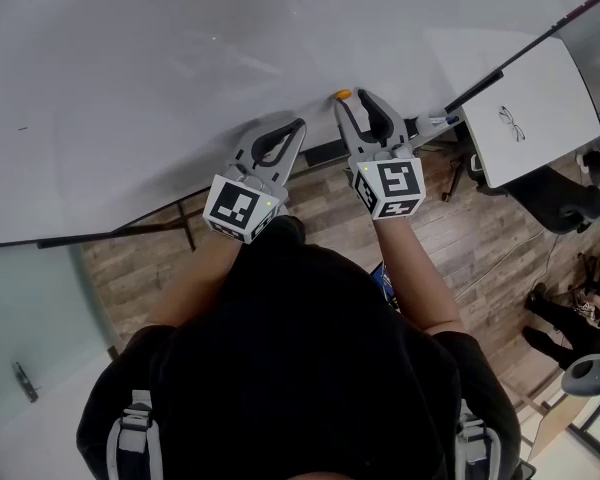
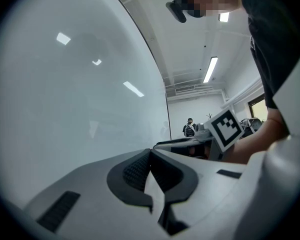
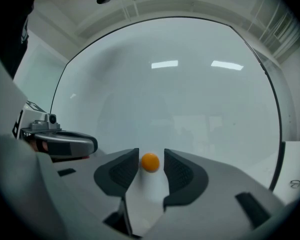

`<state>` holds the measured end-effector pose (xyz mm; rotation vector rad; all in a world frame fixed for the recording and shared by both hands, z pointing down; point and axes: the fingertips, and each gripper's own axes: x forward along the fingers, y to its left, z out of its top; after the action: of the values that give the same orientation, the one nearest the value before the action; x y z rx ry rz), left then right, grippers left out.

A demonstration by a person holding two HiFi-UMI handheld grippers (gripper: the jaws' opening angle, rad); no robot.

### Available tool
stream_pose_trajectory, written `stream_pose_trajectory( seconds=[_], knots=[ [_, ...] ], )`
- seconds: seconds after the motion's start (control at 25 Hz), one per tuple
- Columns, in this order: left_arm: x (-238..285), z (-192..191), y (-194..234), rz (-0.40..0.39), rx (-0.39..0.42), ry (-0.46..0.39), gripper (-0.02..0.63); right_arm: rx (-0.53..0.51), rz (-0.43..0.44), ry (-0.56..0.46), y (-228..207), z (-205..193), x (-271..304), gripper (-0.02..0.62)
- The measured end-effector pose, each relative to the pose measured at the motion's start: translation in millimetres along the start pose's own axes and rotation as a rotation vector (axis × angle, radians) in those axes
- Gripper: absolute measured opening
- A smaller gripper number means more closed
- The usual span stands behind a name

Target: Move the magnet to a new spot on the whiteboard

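Fingers point(image 3: 182, 173) of the right gripper point(image 3: 150, 154) stand apart, flanking the small round orange magnet point(image 3: 150, 162) without touching; I'd centre it, then close squarely.

The person holds both arms out in front, bent at the elbows. The left arm point(image 1: 192, 273) and the right arm point(image 1: 417, 268) are bare below short black sleeves. Each hand is tucked behind its gripper, out of sight.

The left gripper point(image 1: 300, 126) points forward and lies level. In the left gripper view, the left gripper point(image 2: 150, 158) has its jaws closed together, with the dark pads point(image 2: 135, 171) touching.

The right gripper point(image 1: 355, 98) sits just beside it and reaches a little farther forward. It is level too. In the right gripper view, the right gripper point(image 3: 151, 156) has its jaws apart, with a gap between the dark pads point(image 3: 121, 173).
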<state>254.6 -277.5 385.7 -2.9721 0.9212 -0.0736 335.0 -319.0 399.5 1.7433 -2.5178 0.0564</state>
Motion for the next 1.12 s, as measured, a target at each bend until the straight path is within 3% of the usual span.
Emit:
stream_pose_trajectory(
  seconds=[0.2,0.64,0.92,1.12],
  knots=[
    [-5,11,-6,-0.019,0.012,-0.013,0.002,-0.005,0.054,-0.016,5,11,-30,0.15],
    [-24,18,-28,-0.041,0.017,-0.028,0.002,0.013,0.134,-0.105,21,30,-86,0.002],
    [-41,18,-37,-0.048,0.019,-0.036,0.002,-0.031,0.182,-0.08,49,21,-101,-0.005],
    [-50,18,-42,-0.063,0.021,-0.042,0.002,-0.023,0.166,-0.084,57,18,-110,-0.005]
  ],
)
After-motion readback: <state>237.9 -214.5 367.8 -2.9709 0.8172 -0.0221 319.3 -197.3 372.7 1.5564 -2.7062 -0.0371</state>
